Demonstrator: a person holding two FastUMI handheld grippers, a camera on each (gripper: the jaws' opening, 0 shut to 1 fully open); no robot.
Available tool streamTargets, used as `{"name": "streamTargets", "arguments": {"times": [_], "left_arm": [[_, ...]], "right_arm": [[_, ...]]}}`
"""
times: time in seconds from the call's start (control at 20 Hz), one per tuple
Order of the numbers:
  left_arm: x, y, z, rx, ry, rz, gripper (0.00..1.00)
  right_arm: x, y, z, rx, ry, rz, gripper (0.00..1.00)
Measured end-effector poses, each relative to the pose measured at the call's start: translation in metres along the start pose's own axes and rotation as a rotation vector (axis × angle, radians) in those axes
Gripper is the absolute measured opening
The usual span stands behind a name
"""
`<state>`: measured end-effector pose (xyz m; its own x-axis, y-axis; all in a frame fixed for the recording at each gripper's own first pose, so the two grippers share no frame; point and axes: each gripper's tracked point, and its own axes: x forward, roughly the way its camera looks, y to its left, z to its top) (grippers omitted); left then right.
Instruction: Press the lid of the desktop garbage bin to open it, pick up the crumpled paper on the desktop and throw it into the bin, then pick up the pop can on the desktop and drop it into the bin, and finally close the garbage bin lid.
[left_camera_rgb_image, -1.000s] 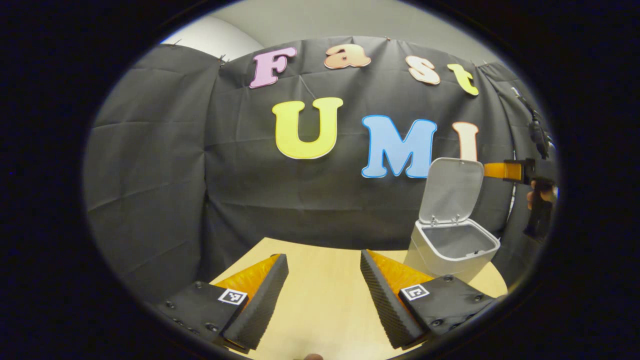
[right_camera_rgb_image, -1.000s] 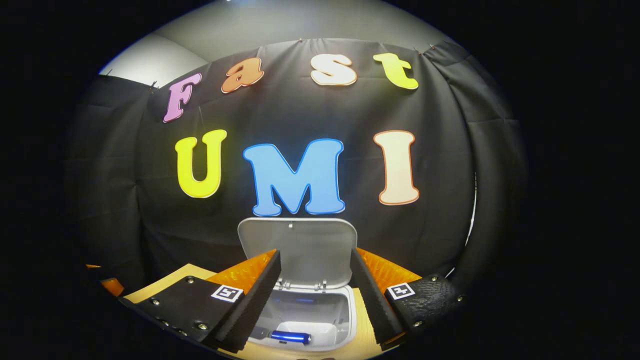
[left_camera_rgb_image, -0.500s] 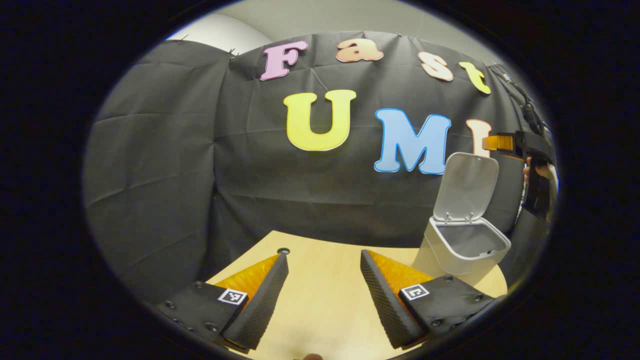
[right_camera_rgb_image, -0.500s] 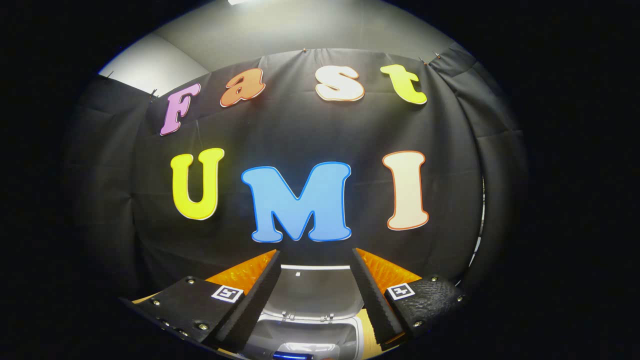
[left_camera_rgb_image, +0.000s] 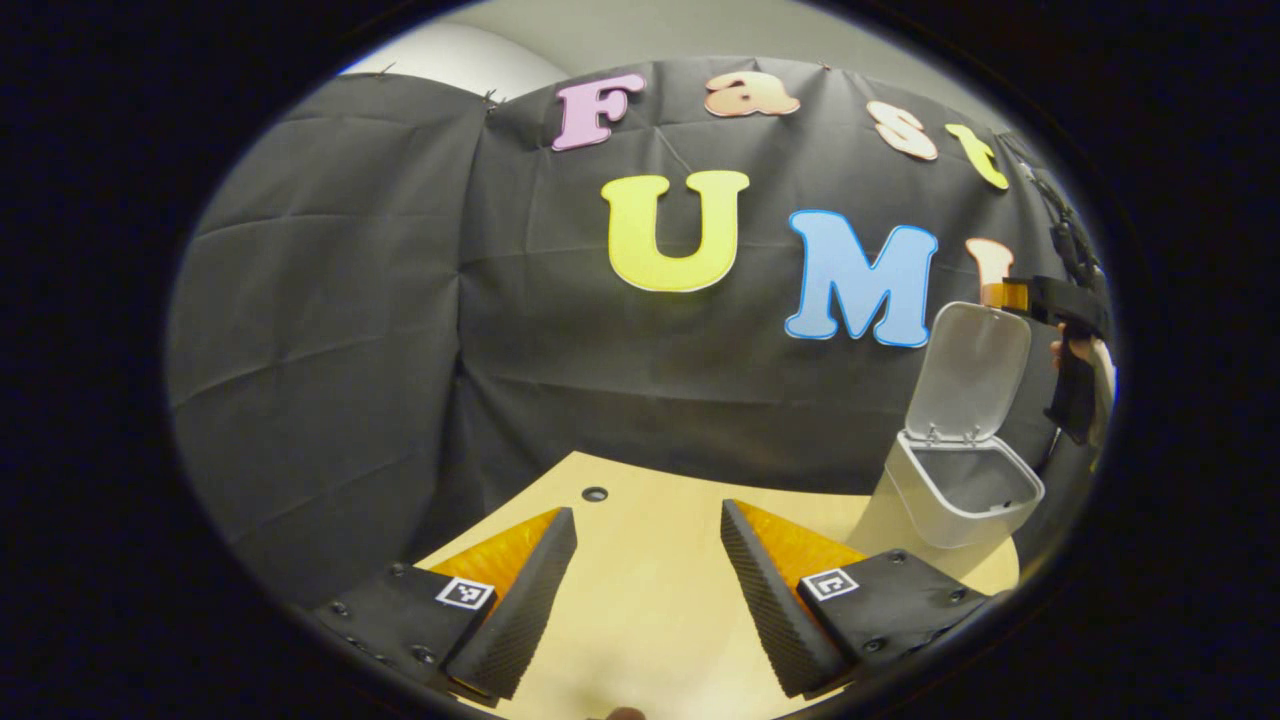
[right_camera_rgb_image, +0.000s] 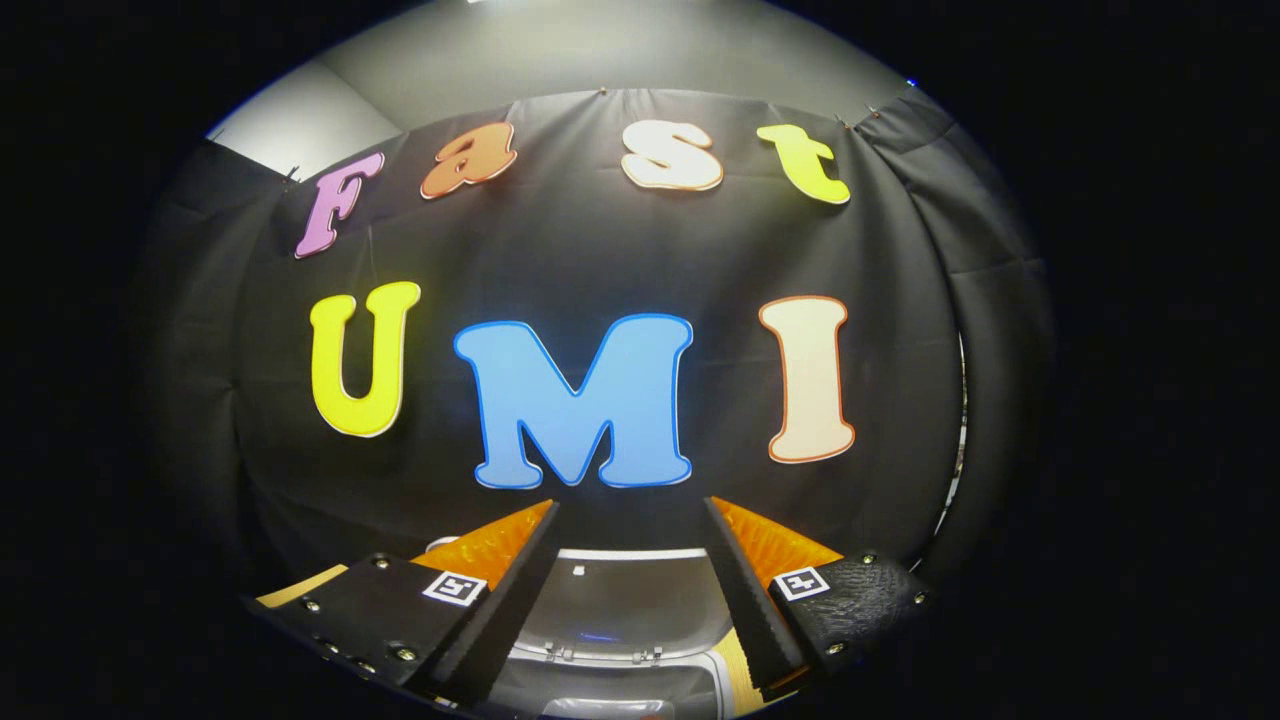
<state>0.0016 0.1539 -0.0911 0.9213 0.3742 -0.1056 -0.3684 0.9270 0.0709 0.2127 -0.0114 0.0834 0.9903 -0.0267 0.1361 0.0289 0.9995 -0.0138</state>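
In the left gripper view a white desktop bin stands at the table's right end with its lid raised. My right gripper hangs by the lid's top edge, a hand holding it. My left gripper is open over bare tabletop, well left of the bin. In the right gripper view my right gripper is open, and the upright lid shows between its fingers, with the bin's mouth just below. The bin's contents are hidden.
The light wooden table has a small round hole near its back edge. Black cloth closes off the booth behind and to the left.
The left gripper has swung left, so the bin sits further right in its view. The right gripper rose and came to the lid's top edge; the blue can inside the bin dropped out of its view.
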Motion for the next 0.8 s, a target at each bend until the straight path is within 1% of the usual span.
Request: {"name": "streamTargets", "arguments": {"times": [0.1,0.15,0.2,0.25,0.5,0.8], "left_arm": [[0.002,-0.001,-0.002,-0.005,0.005,-0.003,0.96],[0.002,-0.003,-0.003,-0.008,0.005,-0.008,1.00],[0.002,-0.006,-0.003,-0.010,0.004,-0.014,1.00],[0.002,-0.008,-0.002,-0.012,0.003,-0.021,0.96],[0.002,-0.027,-0.002,-0.008,0.001,-0.071,0.96],[-0.010,-0.043,-0.002,0.009,-0.004,-0.121,0.96]], "right_arm": [[-0.004,0.000,-0.004,0.000,0.017,0.011,0.89],[-0.007,0.000,-0.004,-0.004,0.023,0.016,0.90],[-0.012,0.000,-0.006,-0.006,0.036,0.025,0.90],[-0.017,0.001,-0.007,-0.009,0.046,0.032,0.90],[-0.051,0.001,-0.017,-0.003,0.080,0.061,0.90],[-0.090,0.003,-0.045,0.001,0.153,0.082,0.90]]}}
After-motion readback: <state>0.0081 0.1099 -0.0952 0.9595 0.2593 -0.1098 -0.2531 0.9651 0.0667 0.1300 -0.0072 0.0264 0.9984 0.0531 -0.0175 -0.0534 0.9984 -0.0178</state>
